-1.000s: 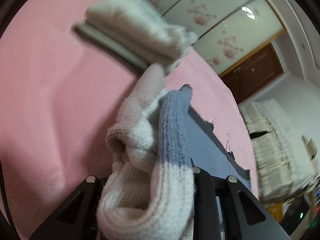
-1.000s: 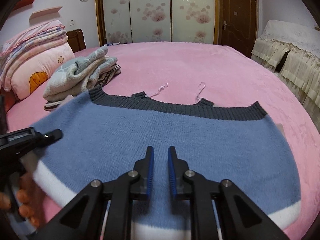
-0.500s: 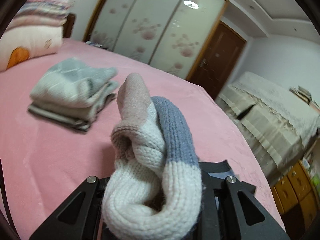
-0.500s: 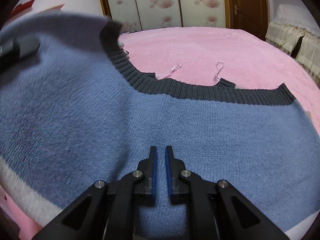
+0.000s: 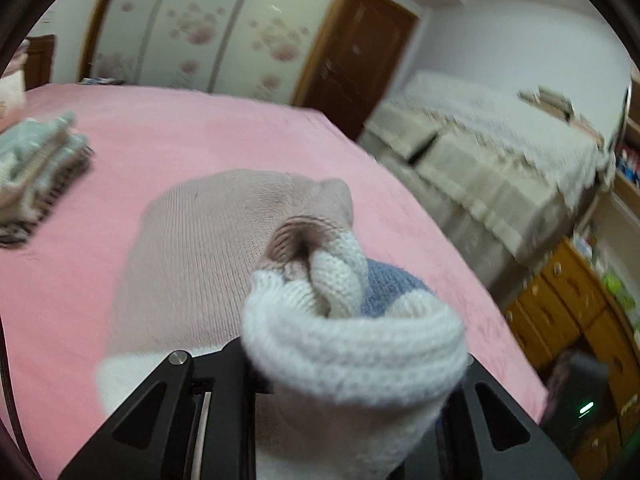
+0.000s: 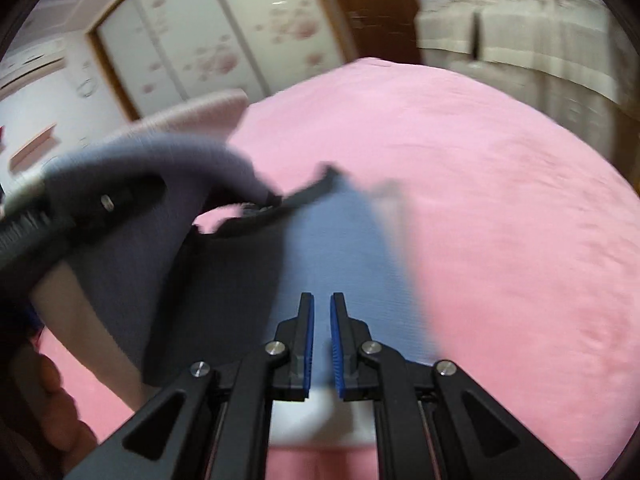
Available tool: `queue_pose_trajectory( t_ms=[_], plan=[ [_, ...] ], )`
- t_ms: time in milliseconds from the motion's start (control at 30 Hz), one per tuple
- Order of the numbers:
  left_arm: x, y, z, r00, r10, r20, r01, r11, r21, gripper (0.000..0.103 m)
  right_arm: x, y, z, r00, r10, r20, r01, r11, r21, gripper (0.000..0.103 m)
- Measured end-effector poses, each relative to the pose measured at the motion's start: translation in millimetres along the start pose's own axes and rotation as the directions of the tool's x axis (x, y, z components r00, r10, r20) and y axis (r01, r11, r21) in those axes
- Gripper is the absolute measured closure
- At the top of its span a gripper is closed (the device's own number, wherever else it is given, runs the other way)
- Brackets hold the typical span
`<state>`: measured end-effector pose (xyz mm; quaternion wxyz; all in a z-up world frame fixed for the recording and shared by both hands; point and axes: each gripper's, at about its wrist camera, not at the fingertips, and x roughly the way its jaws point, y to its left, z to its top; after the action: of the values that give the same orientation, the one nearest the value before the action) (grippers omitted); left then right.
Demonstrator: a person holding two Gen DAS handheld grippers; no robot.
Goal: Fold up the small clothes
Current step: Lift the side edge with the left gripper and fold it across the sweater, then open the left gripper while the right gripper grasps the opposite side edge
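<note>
Left wrist view showed the left gripper [image 5: 356, 364] with its jaws clamped on a bunched fold of the knitted sweater [image 5: 352, 344], white ribbed hem uppermost, a patch of blue and a pinkish panel spilling forward over the pink bed [image 5: 208, 128]. At the left edge a stack of folded clothes [image 5: 36, 168] lay on the bed, blurred. Beyond the bed stood a wardrobe [image 5: 208, 32] with flowered sliding doors, a dark wooden door [image 5: 360, 56] and a sofa [image 5: 492, 160] under a lace cover. Right wrist view showed the right gripper [image 6: 322, 312] with its blue-padded jaws set narrow, almost together, with nothing seen pinched between the pads; the blue sweater [image 6: 340, 248] lay under and ahead of them, its dark ribbed edge lifted. On the left of that view the left gripper [image 6: 76, 208] held the sweater raised off the bed [image 6: 500, 200], and a hand [image 6: 52, 392] showed at the lower left corner.
</note>
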<state>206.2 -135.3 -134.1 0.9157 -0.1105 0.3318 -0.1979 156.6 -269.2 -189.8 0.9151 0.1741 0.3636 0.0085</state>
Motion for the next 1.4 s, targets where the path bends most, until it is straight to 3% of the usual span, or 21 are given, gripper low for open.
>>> queue_pose_trajectory(
  t_ms=[167,267,400,500,767,900,1033,1067,1100,1167,1300,1400],
  plan=[
    [38,-29,-35,0.989,0.017,-0.144,-0.006,0.997,0.077,0.083,-12,-39,-8,0.999,-0.026,-0.029,0.028,0.998,0.057,0.095],
    [36,-23,-36,0.989,0.007,-0.146,0.000,0.999,0.048,0.083,-12,-45,-9,0.999,0.021,-0.045,-0.018,0.997,0.077,0.095],
    [27,0,-20,0.989,-0.048,-0.138,0.036,0.995,-0.090,0.082,-3,-39,2,0.993,0.106,-0.053,-0.103,0.992,0.069,0.092],
    [23,8,-16,0.989,-0.059,-0.135,0.041,0.990,-0.132,0.081,7,-38,16,0.989,0.133,-0.059,-0.130,0.990,0.054,0.092],
    [40,-13,-30,0.985,-0.021,-0.171,0.009,0.997,-0.071,0.076,2,-38,36,0.996,0.091,-0.021,-0.091,0.996,0.009,0.092],
    [40,-15,-39,0.984,-0.017,-0.179,0.006,0.998,-0.063,0.074,1,-45,32,0.994,0.090,-0.064,-0.090,0.996,0.009,0.092],
    [37,-10,-35,0.977,-0.051,-0.207,0.031,0.995,-0.099,0.058,4,-50,33,0.982,0.154,-0.111,-0.148,0.987,0.063,0.092],
    [37,-11,-35,0.975,-0.056,-0.214,0.036,0.994,-0.098,0.046,4,-51,35,0.978,0.172,-0.117,-0.163,0.983,0.085,0.092],
    [34,-12,-37,0.971,-0.082,-0.223,0.063,0.994,-0.092,0.027,4,-54,36,0.974,0.195,-0.119,-0.182,0.977,0.111,0.092],
    [25,-15,-42,0.969,-0.115,-0.219,0.098,0.992,-0.084,0.015,3,-60,39,0.964,0.237,-0.117,-0.215,0.961,0.174,0.090],
    [1,-29,-55,0.961,-0.134,-0.241,0.144,0.989,0.027,0.015,-5,-68,45,0.953,0.283,-0.105,-0.251,0.936,0.249,0.074],
    [-24,-20,-59,0.968,-0.128,-0.214,0.140,0.989,0.041,0.015,-9,-70,48,0.944,0.308,-0.117,-0.269,0.926,0.264,0.071]
  ],
)
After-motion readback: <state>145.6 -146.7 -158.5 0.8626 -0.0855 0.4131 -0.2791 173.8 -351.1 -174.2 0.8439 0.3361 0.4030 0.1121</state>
